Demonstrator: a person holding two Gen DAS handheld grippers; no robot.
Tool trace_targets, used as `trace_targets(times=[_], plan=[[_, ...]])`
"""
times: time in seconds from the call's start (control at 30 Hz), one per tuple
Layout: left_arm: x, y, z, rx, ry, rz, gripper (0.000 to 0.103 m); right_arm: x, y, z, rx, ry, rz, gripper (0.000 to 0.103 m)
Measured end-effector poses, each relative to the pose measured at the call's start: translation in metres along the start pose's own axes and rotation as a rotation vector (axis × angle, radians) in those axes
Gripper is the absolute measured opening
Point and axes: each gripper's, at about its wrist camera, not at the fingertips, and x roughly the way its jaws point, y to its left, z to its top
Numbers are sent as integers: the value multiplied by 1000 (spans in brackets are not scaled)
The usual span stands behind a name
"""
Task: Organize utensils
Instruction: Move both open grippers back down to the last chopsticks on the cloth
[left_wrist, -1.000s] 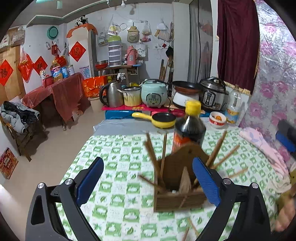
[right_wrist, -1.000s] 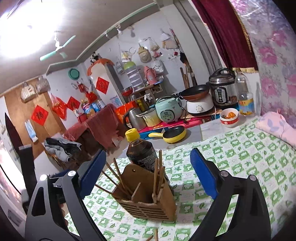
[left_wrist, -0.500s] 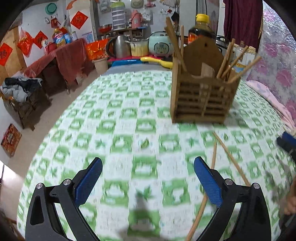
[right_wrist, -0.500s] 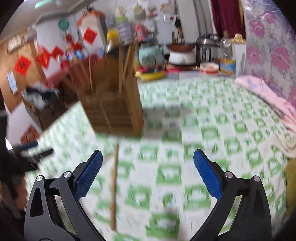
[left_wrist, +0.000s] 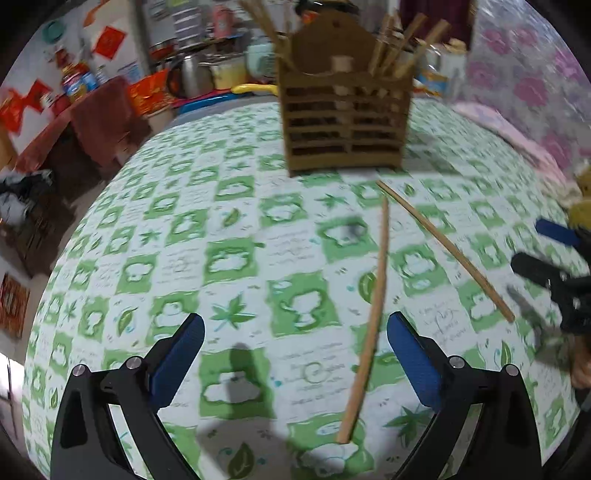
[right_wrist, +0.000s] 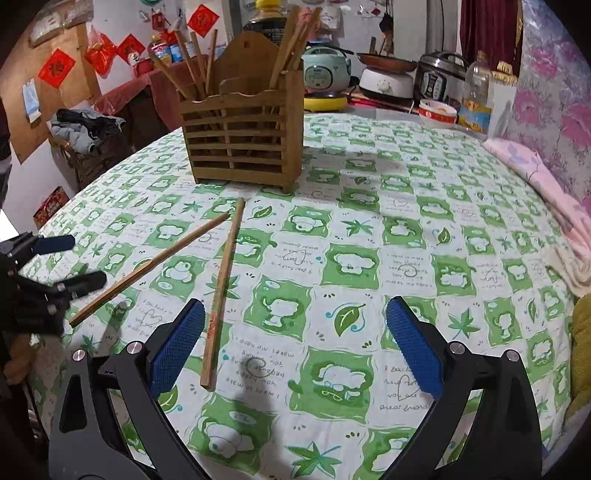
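A slatted wooden utensil holder (left_wrist: 345, 122) (right_wrist: 242, 144) stands on the green-checked tablecloth with several chopsticks upright in it. Two loose chopsticks lie in front of it: one (left_wrist: 369, 314) (right_wrist: 223, 291) runs toward me, the other (left_wrist: 443, 251) (right_wrist: 147, 269) lies at an angle beside it. My left gripper (left_wrist: 295, 354) is open and empty just above the cloth, with the near chopstick's end between its fingers. My right gripper (right_wrist: 295, 347) is open and empty, with the near chopstick by its left finger (right_wrist: 177, 347). Each gripper shows at the edge of the other's view.
A dark sauce bottle (right_wrist: 267, 22) stands behind the holder. Rice cookers, a pan, a bowl (right_wrist: 437, 110) and a plastic bottle (right_wrist: 476, 99) line the table's far side. A pink cloth (right_wrist: 546, 192) lies at the right edge. A red-draped table stands beyond, on the left.
Both grippers have dropped from high above the holder to just over the cloth. The two loose chopsticks have come into view, now close to the fingers. Both stay open.
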Motion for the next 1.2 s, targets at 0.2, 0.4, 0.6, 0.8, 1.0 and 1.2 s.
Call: trace_targets(times=[0.2, 0.4, 0.6, 0.8, 1.0, 1.2], plan=[[0, -20, -2, 99, -5, -3, 97, 3, -11, 0, 58, 12, 10, 95], [13, -26, 2, 111, 54, -54, 61, 4, -12, 0, 67, 12, 10, 95], [14, -28, 5, 77, 57, -88, 10, 4, -13, -1, 66, 9, 10, 95], [20, 19, 9, -135, 72, -117, 6, 2, -11, 0, 60, 4, 10, 95], [20, 35, 9, -208, 75, -202, 16, -1, -3, -1, 24, -10, 25, 95], [1, 33, 1, -178, 20, -153, 84, -7, 10, -4, -38, -19, 74, 94]])
